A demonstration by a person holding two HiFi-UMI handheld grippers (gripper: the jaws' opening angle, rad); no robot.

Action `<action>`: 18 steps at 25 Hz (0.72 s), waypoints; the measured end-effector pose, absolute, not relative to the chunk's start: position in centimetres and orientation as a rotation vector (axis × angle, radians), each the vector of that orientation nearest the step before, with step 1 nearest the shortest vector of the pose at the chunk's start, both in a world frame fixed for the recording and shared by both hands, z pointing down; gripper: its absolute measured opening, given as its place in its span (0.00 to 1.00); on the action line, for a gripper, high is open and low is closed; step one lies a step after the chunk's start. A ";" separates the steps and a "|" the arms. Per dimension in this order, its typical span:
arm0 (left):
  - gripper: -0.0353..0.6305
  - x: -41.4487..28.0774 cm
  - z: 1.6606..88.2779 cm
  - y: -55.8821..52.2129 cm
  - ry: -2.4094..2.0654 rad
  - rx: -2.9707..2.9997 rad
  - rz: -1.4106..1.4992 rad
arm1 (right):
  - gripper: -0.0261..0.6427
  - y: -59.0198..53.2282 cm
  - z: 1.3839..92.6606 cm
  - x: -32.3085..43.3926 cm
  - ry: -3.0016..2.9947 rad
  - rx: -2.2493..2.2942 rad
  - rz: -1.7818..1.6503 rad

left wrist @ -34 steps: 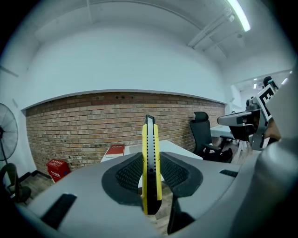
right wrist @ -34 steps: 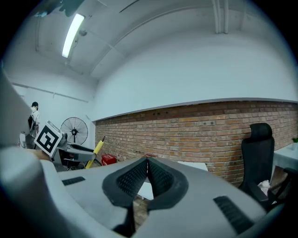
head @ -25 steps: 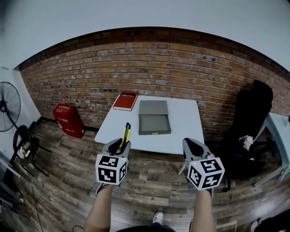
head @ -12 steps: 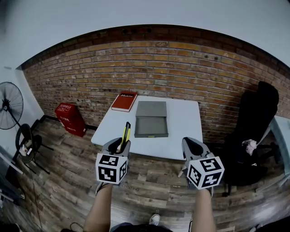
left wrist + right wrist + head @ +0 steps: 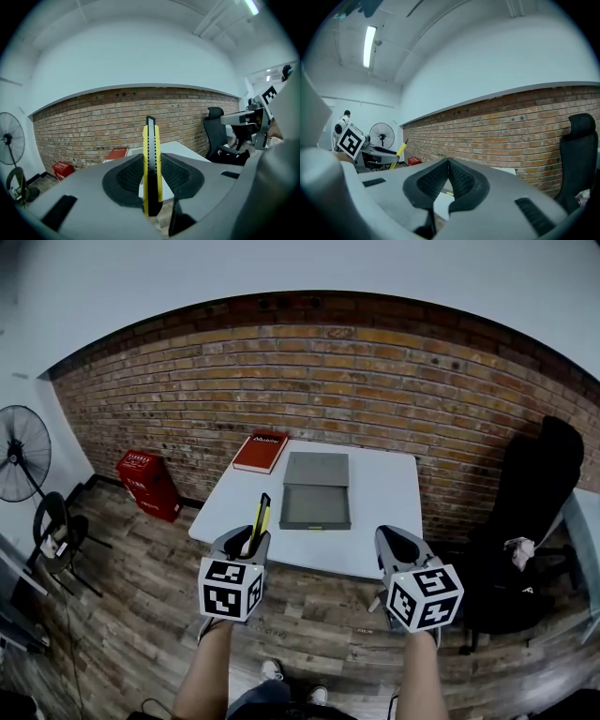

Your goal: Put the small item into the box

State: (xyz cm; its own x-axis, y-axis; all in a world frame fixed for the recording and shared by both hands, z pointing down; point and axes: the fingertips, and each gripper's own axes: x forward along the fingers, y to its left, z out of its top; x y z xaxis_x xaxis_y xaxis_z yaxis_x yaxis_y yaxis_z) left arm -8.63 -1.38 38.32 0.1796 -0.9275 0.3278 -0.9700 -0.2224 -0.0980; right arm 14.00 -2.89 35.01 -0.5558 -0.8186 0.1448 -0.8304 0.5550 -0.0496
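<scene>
White table bears a grey box and red book.

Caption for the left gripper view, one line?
Left gripper clamps an upright yellow utility knife, white table and brick wall ahead.

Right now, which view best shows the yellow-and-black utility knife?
Left gripper view: the yellow-and-black utility knife fills the centre, clamped in the left tool's jaws. Head view shows it small; right gripper view, only a yellow sliver.
</scene>
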 end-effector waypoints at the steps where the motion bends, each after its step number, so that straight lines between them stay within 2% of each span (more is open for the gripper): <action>1: 0.25 -8.8 38.4 -1.6 -1.869 2.307 0.483 | 0.07 -3.1 35.1 13.8 -2.677 1.421 0.169; 18: 0.25 -15.1 40.2 -12.5 -1.776 2.353 0.430 | 0.07 -12.5 35.7 7.4 -2.590 1.468 0.145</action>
